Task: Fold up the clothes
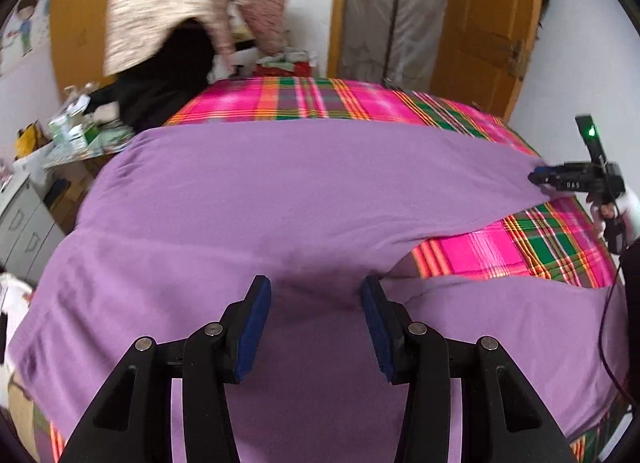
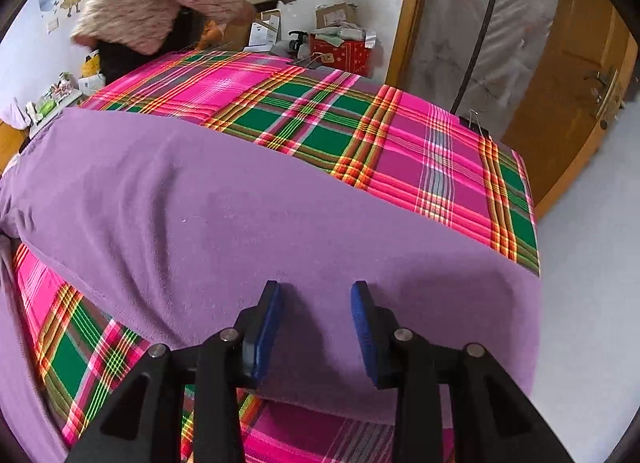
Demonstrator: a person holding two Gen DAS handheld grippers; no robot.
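Left wrist view: the purple garment (image 1: pixel 280 199) lies spread over a bench draped in pink-and-green plaid cloth (image 1: pixel 304 99). Its long axis runs left to right across the view, and one limb reaches away to the far right. The left tongs (image 1: pixel 316 295) sit directly over its near middle, pads apart, with fabric below but nothing clamped. At the far right, the right tongs (image 1: pixel 538 177) meet the tip of that limb. From this side they look shut, but the right wrist view shows the right tongs (image 2: pixel 316 299) with pads parted over the purple garment (image 2: pixel 240 215), so probably no grip. Each arm is nearest its own end. The garment's left edge and near hem are cut off, so its type is unclear. A person (image 1: pixel 192 11) stands behind, blurred.
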